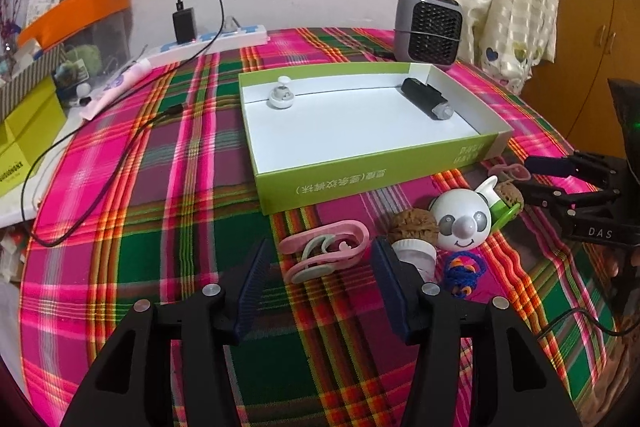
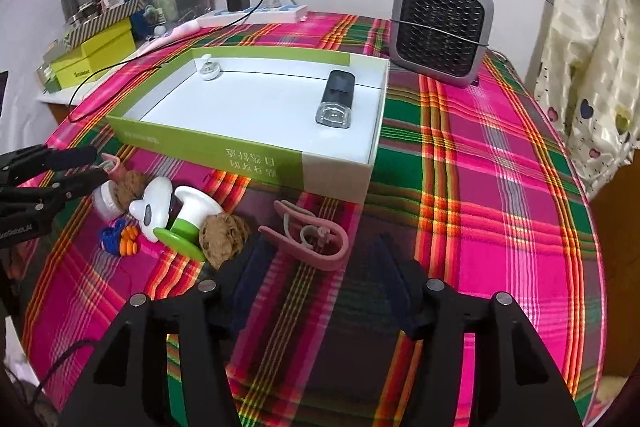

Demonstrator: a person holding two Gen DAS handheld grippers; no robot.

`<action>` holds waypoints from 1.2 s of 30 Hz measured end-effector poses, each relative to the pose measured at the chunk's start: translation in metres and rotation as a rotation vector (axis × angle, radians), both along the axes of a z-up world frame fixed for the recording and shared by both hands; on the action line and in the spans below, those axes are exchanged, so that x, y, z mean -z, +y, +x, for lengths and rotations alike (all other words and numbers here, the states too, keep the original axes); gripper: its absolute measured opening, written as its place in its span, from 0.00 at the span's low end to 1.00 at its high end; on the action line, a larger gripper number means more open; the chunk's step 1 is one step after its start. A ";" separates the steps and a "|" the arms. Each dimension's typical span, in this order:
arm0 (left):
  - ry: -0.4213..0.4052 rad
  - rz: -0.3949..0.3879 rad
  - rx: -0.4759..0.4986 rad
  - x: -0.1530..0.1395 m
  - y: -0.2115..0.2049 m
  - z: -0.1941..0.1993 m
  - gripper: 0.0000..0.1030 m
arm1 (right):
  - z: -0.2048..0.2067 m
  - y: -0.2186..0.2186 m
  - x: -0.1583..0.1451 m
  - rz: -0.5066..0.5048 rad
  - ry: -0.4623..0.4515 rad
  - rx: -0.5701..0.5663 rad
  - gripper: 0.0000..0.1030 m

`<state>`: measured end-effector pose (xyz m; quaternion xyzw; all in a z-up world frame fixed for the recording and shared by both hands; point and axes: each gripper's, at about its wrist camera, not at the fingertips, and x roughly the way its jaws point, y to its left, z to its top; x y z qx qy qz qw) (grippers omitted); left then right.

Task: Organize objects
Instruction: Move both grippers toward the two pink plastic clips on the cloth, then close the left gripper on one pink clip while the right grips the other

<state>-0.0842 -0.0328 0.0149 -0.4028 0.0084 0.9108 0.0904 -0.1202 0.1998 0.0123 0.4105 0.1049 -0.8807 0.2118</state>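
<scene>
Plainly, the left gripper (image 1: 316, 283) hovers with its fingers apart and empty, a pink clip (image 1: 325, 254) lying on the counter just ahead between the tips, long axis crosswise, loop end toward the walnut (image 1: 412, 225). The right gripper (image 2: 320, 269), likewise spread and empty, has a second pink clip (image 2: 310, 237) just ahead, so each hand seems nearest its own; the green box (image 1: 360, 183) waits beyond.

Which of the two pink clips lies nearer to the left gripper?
The pink clip between the left gripper fingers; the other clip lies beyond the panda toy.

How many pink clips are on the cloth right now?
2: one pink clip between the left gripper's open fingers, another pink clip before the right gripper. None visibly hidden.
</scene>
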 end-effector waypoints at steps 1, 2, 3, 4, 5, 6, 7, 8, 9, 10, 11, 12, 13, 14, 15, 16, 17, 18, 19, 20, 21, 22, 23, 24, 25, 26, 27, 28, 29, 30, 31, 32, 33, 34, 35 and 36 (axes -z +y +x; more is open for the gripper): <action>-0.007 0.006 0.005 0.001 0.000 -0.001 0.50 | -0.001 0.000 0.000 0.002 -0.002 -0.007 0.55; -0.012 0.008 0.006 0.002 0.000 -0.002 0.50 | -0.002 0.000 0.001 0.004 -0.001 -0.012 0.55; -0.016 0.013 0.010 0.002 0.000 -0.003 0.50 | -0.003 -0.001 0.001 0.004 0.000 -0.023 0.55; -0.020 0.022 0.013 0.002 -0.001 -0.003 0.50 | -0.005 -0.002 0.001 0.007 -0.002 -0.028 0.55; -0.022 0.035 0.014 0.002 -0.001 -0.002 0.50 | -0.006 -0.002 0.002 0.012 -0.004 -0.031 0.55; -0.025 0.055 0.018 0.002 -0.003 -0.001 0.50 | -0.005 -0.003 0.003 0.016 -0.006 -0.035 0.55; -0.029 0.067 0.020 0.003 -0.003 -0.001 0.50 | -0.005 -0.003 0.003 0.020 -0.007 -0.042 0.55; -0.030 0.071 0.021 0.003 -0.002 0.000 0.50 | -0.005 -0.004 0.004 0.025 -0.006 -0.047 0.55; -0.025 0.064 0.025 0.003 0.000 0.002 0.50 | -0.005 -0.004 0.004 0.025 -0.008 -0.048 0.55; -0.024 0.060 0.029 0.003 0.001 0.002 0.50 | -0.005 -0.003 0.003 0.024 -0.008 -0.047 0.55; -0.025 0.060 0.033 0.003 0.002 0.002 0.50 | -0.004 -0.003 0.003 0.023 -0.007 -0.044 0.55; -0.025 0.064 0.039 0.003 0.003 0.003 0.50 | -0.004 -0.002 0.003 0.022 -0.006 -0.045 0.53; -0.025 0.066 0.042 0.003 0.004 0.004 0.50 | -0.004 -0.002 0.003 0.022 -0.005 -0.045 0.45; -0.024 0.066 0.043 0.003 0.004 0.005 0.50 | -0.003 -0.002 0.003 0.025 -0.003 -0.045 0.42; -0.025 0.066 0.044 0.002 0.005 0.005 0.50 | -0.002 -0.003 0.003 0.029 -0.001 -0.044 0.39; -0.026 0.068 0.045 0.002 0.005 0.006 0.50 | -0.002 -0.003 0.003 0.031 -0.001 -0.045 0.36; -0.027 0.070 0.046 0.002 0.005 0.006 0.50 | -0.002 -0.003 0.003 0.033 -0.001 -0.044 0.35; -0.027 0.071 0.048 0.002 0.006 0.007 0.50 | -0.002 -0.003 0.003 0.035 0.001 -0.043 0.33; -0.028 0.071 0.049 0.002 0.006 0.008 0.50 | -0.001 -0.002 0.003 0.036 0.004 -0.041 0.30; -0.029 0.073 0.051 0.002 0.006 0.009 0.50 | -0.001 -0.002 0.003 0.035 0.004 -0.041 0.28; -0.029 0.075 0.055 0.002 0.006 0.010 0.50 | 0.000 -0.002 0.002 0.036 0.003 -0.042 0.26; -0.031 0.077 0.058 0.002 0.007 0.011 0.50 | 0.002 -0.002 0.002 0.042 0.006 -0.046 0.25; -0.032 0.079 0.061 0.002 0.007 0.013 0.50 | 0.003 -0.002 0.002 0.046 0.009 -0.049 0.24; -0.032 0.080 0.064 0.002 0.007 0.013 0.50 | 0.005 -0.002 0.002 0.048 0.013 -0.050 0.24; -0.032 0.081 0.065 0.002 0.007 0.014 0.50 | 0.006 -0.002 0.003 0.047 0.012 -0.050 0.23; -0.032 0.083 0.067 0.002 0.008 0.015 0.50 | 0.008 -0.001 0.003 0.045 0.010 -0.050 0.23; -0.033 0.083 0.069 0.002 0.008 0.016 0.50 | 0.009 -0.001 0.003 0.046 0.009 -0.047 0.23; -0.031 0.082 0.072 0.001 0.008 0.018 0.50 | 0.011 0.001 0.003 0.047 0.008 -0.039 0.23; -0.027 0.080 0.072 0.001 0.008 0.019 0.50 | 0.012 0.002 0.003 0.047 0.007 -0.035 0.23; -0.019 0.077 0.069 -0.001 0.007 0.021 0.50 | 0.013 0.004 0.003 0.047 0.004 -0.029 0.23; -0.014 0.074 0.066 -0.002 0.006 0.021 0.50 | 0.014 0.005 0.003 0.046 -0.001 -0.026 0.23; -0.007 0.069 0.060 -0.003 0.004 0.022 0.50 | 0.017 0.006 0.003 0.049 -0.002 -0.025 0.22; 0.001 0.066 0.056 -0.005 0.003 0.022 0.50 | 0.019 0.007 0.003 0.052 -0.002 -0.021 0.22; 0.009 0.062 0.051 -0.006 0.002 0.022 0.50 | 0.020 0.008 0.004 0.056 -0.004 -0.016 0.22; 0.011 0.060 0.047 -0.006 0.000 0.021 0.50 | 0.022 0.008 0.003 0.055 -0.005 -0.016 0.22; 0.011 0.059 0.043 -0.006 -0.001 0.019 0.50 | 0.023 0.009 0.003 0.055 -0.006 -0.018 0.22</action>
